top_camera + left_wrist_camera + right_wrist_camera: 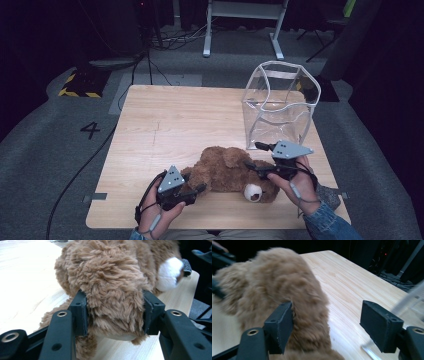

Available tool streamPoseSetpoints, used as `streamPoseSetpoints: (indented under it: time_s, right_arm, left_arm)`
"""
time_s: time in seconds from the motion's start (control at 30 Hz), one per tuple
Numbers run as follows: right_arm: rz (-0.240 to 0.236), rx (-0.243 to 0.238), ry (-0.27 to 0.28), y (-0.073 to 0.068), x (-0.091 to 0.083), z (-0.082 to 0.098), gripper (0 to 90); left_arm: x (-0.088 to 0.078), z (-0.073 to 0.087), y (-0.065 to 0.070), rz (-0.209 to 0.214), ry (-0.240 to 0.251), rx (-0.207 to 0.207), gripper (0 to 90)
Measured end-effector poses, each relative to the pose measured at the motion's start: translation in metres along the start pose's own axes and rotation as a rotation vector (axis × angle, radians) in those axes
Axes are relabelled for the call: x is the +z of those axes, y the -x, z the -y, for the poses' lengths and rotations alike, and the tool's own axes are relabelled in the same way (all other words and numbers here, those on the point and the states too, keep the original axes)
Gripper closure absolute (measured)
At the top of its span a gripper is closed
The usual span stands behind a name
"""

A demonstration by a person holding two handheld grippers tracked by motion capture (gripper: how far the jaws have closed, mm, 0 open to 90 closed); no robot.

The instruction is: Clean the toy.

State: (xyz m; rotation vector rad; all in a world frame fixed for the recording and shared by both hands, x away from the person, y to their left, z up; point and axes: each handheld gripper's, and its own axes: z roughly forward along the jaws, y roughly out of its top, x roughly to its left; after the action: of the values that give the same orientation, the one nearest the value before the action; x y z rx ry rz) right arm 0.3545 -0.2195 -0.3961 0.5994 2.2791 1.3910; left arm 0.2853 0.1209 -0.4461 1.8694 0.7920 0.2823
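A brown teddy bear (225,170) lies on the wooden table (170,115) near its front edge, white muzzle (252,192) towards the front. My left gripper (200,189) is at the bear's left end. In the left gripper view both pads press into a furry limb (112,290), so my left gripper (115,312) is shut on it. My right gripper (252,155) is at the bear's right side. In the right gripper view my right gripper (327,325) stands open: one pad (280,327) touches the fur (274,285), the other hangs free over bare wood.
An upright clear plastic bag (280,105) with its mouth open stands at the table's back right, just beyond my right gripper; its edge (409,300) shows close by. The table's left and back halves are bare wood. Cables and desk legs lie on the floor behind.
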Motion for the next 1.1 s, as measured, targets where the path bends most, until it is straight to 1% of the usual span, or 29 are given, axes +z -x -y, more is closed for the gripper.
streamPoseSetpoints:
  time_s: [0.03,0.07,0.1,0.2,0.23,0.27,0.33,0.37,0.4,0.43,0.47,0.5,0.53,0.57,0.6,0.63,0.7,0.73,0.77,0.8,0.83,0.87,0.9,0.93,0.97,1.0,1.03,1.07,1.1]
  right_arm:
    - [0.008,0.003,-0.004,0.002,-0.006,0.003,26.9]
    - [0.025,0.013,-0.011,0.006,-0.017,0.010,26.9]
    - [0.041,0.024,-0.018,0.010,-0.026,0.016,26.9]
    - [0.087,0.060,-0.070,0.024,-0.050,0.038,25.9]
    - [0.099,0.105,-0.077,0.030,-0.058,0.049,23.1]
    - [0.103,0.145,-0.084,0.034,-0.063,0.058,23.0]
    - [0.119,0.190,-0.083,0.039,-0.070,0.071,21.8]
    - [0.119,0.199,-0.084,0.040,-0.073,0.075,21.8]
    - [0.129,0.198,-0.090,0.041,-0.075,0.077,21.9]
    - [0.149,0.193,-0.078,0.042,-0.078,0.079,22.2]
    - [0.160,0.203,-0.069,0.044,-0.082,0.080,25.2]
    - [0.177,0.205,-0.072,0.045,-0.084,0.082,26.1]
    - [0.211,0.205,-0.100,0.049,-0.088,0.085,25.5]
    - [0.236,0.220,-0.133,0.052,-0.088,0.089,25.2]
    - [0.251,0.220,-0.171,0.054,-0.088,0.093,23.8]
    - [0.270,0.212,-0.253,0.057,-0.085,0.100,20.8]
    - [0.277,0.183,-0.360,0.058,-0.078,0.114,22.4]
    - [0.275,0.178,-0.384,0.058,-0.076,0.119,23.1]
    - [0.282,0.175,-0.424,0.059,-0.074,0.126,22.6]
    - [0.292,0.174,-0.445,0.061,-0.072,0.130,20.8]
    - [0.299,0.186,-0.454,0.063,-0.071,0.136,22.4]
    - [0.273,0.214,-0.452,0.065,-0.070,0.139,30.5]
    - [0.243,0.235,-0.445,0.066,-0.070,0.141,37.2]
    - [0.222,0.255,-0.440,0.067,-0.071,0.140,48.9]
    - [0.201,0.245,-0.450,0.068,-0.073,0.138,60.4]
    - [0.192,0.228,-0.466,0.067,-0.074,0.135,65.4]
    - [0.182,0.211,-0.460,0.067,-0.076,0.130,67.9]
    - [0.172,0.216,-0.426,0.065,-0.080,0.125,68.9]
    - [0.168,0.219,-0.392,0.063,-0.084,0.117,69.0]
  left_arm:
    - [0.001,-0.001,0.000,0.001,-0.004,0.003,49.3]
    - [0.001,-0.002,0.000,-0.005,-0.009,0.010,49.3]
    - [0.001,-0.003,0.000,0.000,-0.010,0.002,49.4]
    - [0.000,-0.005,0.000,0.008,-0.014,-0.001,49.7]
    - [0.001,-0.006,0.001,0.019,-0.006,-0.011,49.9]
    - [0.001,-0.007,0.002,0.022,-0.011,-0.009,50.0]
    - [0.002,-0.008,0.005,0.036,-0.018,-0.004,50.2]
    - [0.002,-0.008,0.006,0.038,-0.022,-0.009,50.4]
    - [0.001,-0.009,0.008,0.026,-0.030,0.000,50.6]
    - [0.001,-0.009,0.008,0.026,-0.037,-0.003,50.8]
    - [0.000,-0.009,0.009,0.030,-0.040,-0.015,51.3]
    - [-0.002,-0.009,0.010,0.036,-0.043,-0.026,51.7]
    - [-0.004,-0.009,0.011,0.048,-0.043,-0.033,52.0]
    - [-0.005,-0.010,0.012,0.041,-0.044,-0.029,52.3]
    - [-0.007,-0.011,0.014,0.043,-0.045,-0.027,52.4]
    - [-0.009,-0.012,0.016,0.035,-0.043,-0.024,52.7]
    - [-0.013,-0.016,0.021,0.040,-0.033,-0.022,53.1]
    - [-0.016,-0.018,0.024,0.041,-0.024,-0.015,53.2]
    - [-0.017,-0.019,0.026,0.040,-0.025,-0.012,53.5]
    - [-0.018,-0.021,0.029,0.044,-0.020,-0.008,53.6]
    - [-0.019,-0.023,0.030,0.043,-0.021,0.008,53.7]
    - [-0.018,-0.023,0.033,0.047,-0.017,-0.010,53.7]
    - [-0.018,-0.023,0.033,0.045,-0.020,-0.004,53.7]
    - [-0.018,-0.023,0.033,0.036,-0.019,0.004,53.7]
    - [-0.016,-0.022,0.033,0.039,-0.021,-0.006,53.7]
    - [-0.015,-0.022,0.031,0.038,-0.014,-0.007,53.7]
    - [-0.014,-0.021,0.029,0.036,-0.018,-0.002,53.6]
    - [-0.014,-0.021,0.028,0.029,-0.017,0.013,53.6]
    - [-0.013,-0.020,0.028,0.031,-0.012,-0.005,53.6]
